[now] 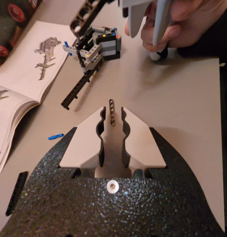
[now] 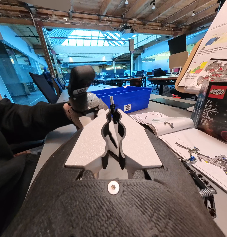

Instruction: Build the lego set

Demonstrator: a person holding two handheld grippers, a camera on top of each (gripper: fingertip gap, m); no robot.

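In the left wrist view my left gripper [image 1: 113,109] is open, low over the grey table [image 1: 161,115]. A short black beam with holes [image 1: 112,112] lies flat between its fingertips, touching neither. The half-built grey and black model [image 1: 96,47] stands farther ahead, with a long black beam [image 1: 77,92] reaching towards me. A blue pin [image 1: 55,136] lies to the left. In the right wrist view my right gripper [image 2: 113,111] is shut on a thin black pin with a grey tip [image 2: 112,107], held upright in the air.
The open instruction booklet [image 1: 26,61] lies at the left and shows in the right wrist view [image 2: 174,129]. A blue bin [image 2: 123,98] and the set's box [image 2: 215,109] stand behind. A hand [image 1: 181,25] is at the top right. Part of the model [image 2: 205,192] shows at the right edge. There is about 11 cm between the tips of the two grippers.
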